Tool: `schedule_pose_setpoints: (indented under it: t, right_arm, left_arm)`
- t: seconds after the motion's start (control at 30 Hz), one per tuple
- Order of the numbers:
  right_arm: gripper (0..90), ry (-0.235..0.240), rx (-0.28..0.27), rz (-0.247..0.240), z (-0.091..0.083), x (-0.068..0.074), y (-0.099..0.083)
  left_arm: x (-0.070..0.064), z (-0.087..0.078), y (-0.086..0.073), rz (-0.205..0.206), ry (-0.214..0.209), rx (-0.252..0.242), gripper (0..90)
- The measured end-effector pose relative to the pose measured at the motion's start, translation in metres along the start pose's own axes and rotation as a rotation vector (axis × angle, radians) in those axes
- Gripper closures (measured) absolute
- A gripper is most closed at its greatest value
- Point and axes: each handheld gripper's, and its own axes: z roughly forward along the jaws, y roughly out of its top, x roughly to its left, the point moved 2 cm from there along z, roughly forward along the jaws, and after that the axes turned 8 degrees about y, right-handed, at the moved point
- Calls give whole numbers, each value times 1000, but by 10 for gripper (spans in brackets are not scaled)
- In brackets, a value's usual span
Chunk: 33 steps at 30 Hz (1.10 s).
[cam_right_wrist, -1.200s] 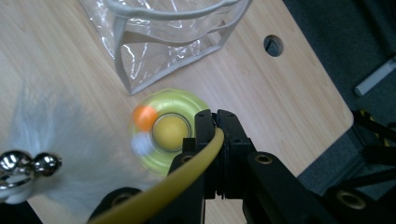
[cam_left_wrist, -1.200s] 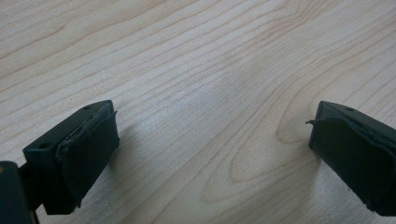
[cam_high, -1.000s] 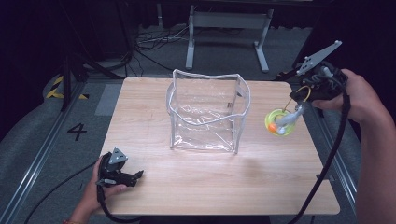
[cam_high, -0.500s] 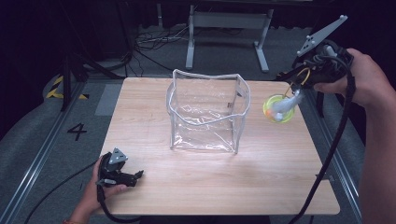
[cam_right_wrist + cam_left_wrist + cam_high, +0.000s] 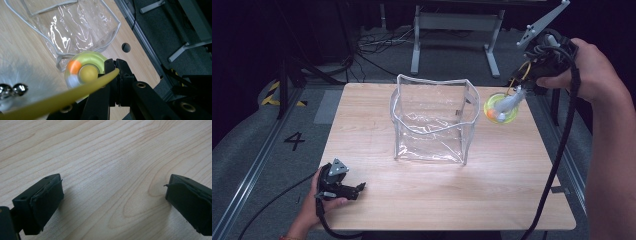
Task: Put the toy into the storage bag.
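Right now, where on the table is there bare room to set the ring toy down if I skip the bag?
Bare wood lies along the table front edge, between the clear bag and the left hand-held gripper, and on the right side under the ring toy held by the right hand-held gripper. The middle is crowded by the bag.

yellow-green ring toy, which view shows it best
The right gripper view: the ring toy is close and large, pinched in the right claw, its orange patch clear. The high view shows it small, beside the clear bag. The left gripper view faces bare table.
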Motion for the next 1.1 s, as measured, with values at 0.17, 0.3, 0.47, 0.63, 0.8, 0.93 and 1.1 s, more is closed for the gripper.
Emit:
schedule_pose_setpoints:
  t: [0.17, 0.3, 0.47, 0.63, 0.8, 0.93, 1.1]
  right_arm:
    - [887, -1, -4, -19, 1, 0, 14]
    - [887, -1, -11, -39, 2, 2, 29]
    - [886, 22, -35, -47, 8, 3, 43]
    - [886, 21, -47, -53, 15, 5, 55]
    - [886, 39, -49, -66, 22, 7, 66]
    - [886, 48, -53, -72, 31, 7, 74]
    - [886, 48, -56, -69, 44, 6, 84]
  left_arm:
    - [0, 0, 0, -1, 4, 2, 18]
    - [0, 0, 0, -1, 2, 2, 18]
    - [0, 0, 0, -1, 4, 3, 18]
    - [0, 0, 0, -1, 5, 4, 18]
    - [0, 0, 0, -1, 2, 2, 18]
    - [0, 0, 0, -3, 2, 2, 17]
    - [0, 0, 0, -2, 2, 2, 18]
